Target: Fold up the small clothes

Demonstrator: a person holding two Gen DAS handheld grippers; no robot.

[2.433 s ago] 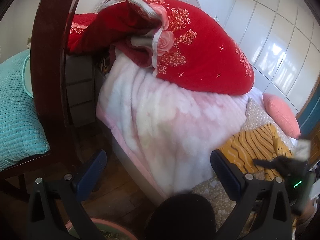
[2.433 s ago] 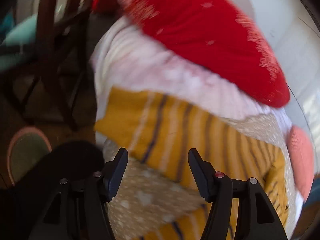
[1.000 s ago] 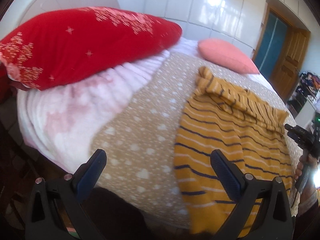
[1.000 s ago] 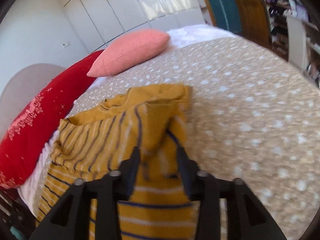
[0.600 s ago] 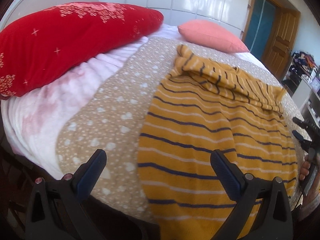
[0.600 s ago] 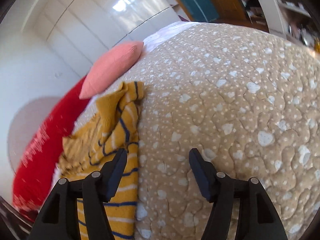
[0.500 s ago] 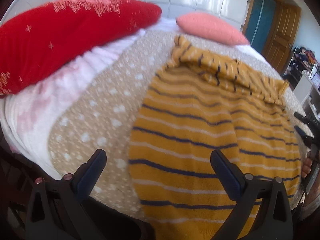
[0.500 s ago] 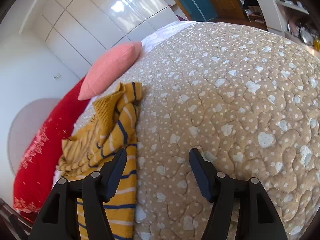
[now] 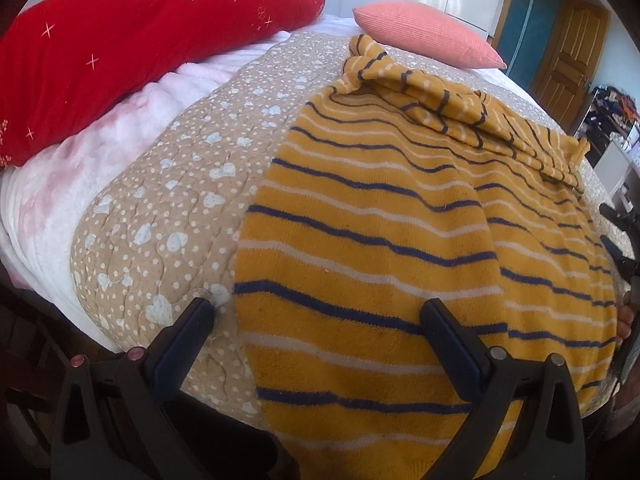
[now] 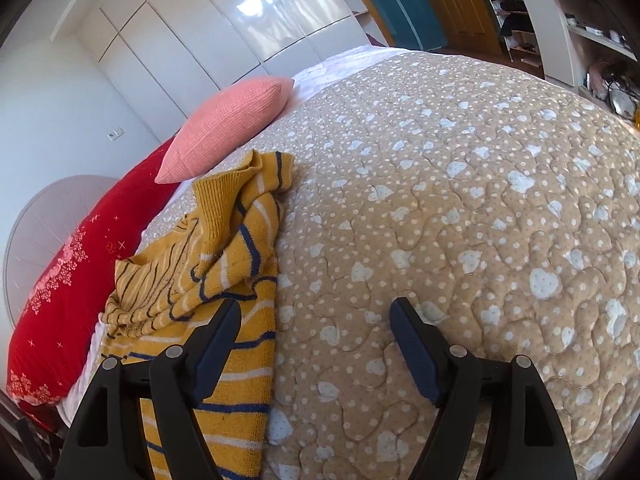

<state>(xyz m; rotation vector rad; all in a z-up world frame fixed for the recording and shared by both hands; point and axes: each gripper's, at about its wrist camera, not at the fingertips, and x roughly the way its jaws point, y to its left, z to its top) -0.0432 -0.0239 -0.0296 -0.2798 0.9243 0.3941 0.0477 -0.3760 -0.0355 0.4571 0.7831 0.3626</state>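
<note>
Left wrist view: yellow striped sweater [image 9: 400, 240] spread flat on the bed's tan quilt [image 9: 168, 208], sleeves bunched at the far end. Left gripper [image 9: 316, 316] wide open over the hem, holding nothing. Right gripper [image 10: 316, 316] has just been opening; empty, over the sweater's right edge.

no readable text, labels or numbers

A mustard-yellow sweater [image 9: 400, 240] with navy and white stripes lies spread flat, sleeves bunched at its top.
</note>
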